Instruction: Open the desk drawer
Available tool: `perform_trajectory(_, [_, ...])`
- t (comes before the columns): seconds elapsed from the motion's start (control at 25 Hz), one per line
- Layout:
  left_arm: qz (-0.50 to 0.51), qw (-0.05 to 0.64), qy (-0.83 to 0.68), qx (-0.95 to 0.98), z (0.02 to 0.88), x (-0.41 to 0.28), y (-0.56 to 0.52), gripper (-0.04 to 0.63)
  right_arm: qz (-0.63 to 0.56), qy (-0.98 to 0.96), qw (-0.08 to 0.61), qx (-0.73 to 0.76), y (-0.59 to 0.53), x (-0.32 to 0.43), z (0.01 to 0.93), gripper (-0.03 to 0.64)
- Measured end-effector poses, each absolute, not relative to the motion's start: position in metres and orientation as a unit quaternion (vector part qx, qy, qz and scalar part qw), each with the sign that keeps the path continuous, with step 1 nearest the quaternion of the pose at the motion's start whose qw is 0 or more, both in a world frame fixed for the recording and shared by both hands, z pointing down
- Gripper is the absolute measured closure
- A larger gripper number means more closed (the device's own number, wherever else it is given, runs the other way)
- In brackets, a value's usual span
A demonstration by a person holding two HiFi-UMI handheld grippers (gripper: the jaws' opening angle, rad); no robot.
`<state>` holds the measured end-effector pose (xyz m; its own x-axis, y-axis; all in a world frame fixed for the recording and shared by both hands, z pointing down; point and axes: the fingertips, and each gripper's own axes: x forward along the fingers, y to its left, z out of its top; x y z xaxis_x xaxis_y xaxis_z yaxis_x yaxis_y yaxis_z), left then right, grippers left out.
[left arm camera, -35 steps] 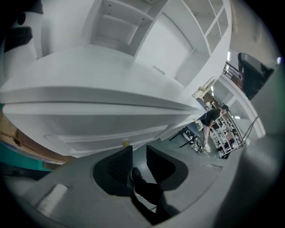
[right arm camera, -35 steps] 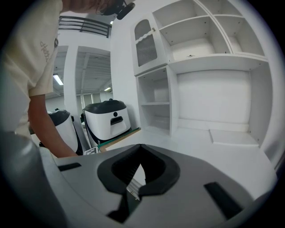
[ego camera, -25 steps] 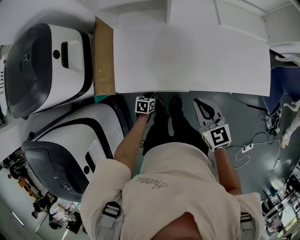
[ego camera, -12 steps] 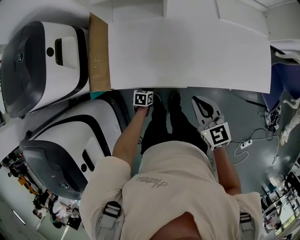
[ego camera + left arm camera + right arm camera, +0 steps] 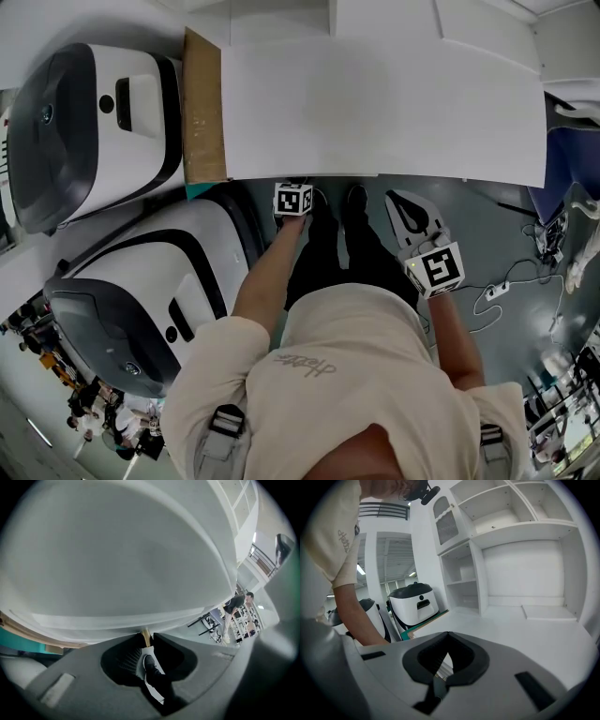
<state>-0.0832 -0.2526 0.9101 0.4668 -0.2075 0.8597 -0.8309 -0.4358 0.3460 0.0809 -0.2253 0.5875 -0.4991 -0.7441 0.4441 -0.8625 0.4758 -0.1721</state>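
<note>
White machine (image 5: 94,122), second machine (image 5: 150,291), cardboard strip (image 5: 204,108), power strip (image 5: 495,290)

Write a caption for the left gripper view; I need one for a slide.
Left gripper with jaws closed on a small brass-coloured knob at the white desk edge, the person's shoe below.

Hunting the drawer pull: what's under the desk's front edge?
The left gripper, shut on a small tan piece; a shoe below. The desktop covers the drawer itself.

Head camera looks steeply down; all three views share the desk (image 5: 375,103).
</note>
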Motion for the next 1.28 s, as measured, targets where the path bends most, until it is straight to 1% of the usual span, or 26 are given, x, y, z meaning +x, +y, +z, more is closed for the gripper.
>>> perform_trajectory(0.32, [0.370,0.410,-0.349,0.757,0.911,-0.085,-0.249,0.509,0.189,-0.850,0.156,0.468,-0.218,0.079,0.588,0.621])
perform_trajectory(0.68, [0.385,0.408,-0.350,0.750,0.910,-0.088,-0.232,0.510,0.185,-0.854,0.160,0.460,-0.212,0.084,0.580,0.621])
perform_trajectory(1.28, [0.389,0.406,-0.359,0.745,0.910,-0.092,-0.198,0.511,0.177,-0.884,0.154,0.404,-0.201,0.085,0.584,0.621])
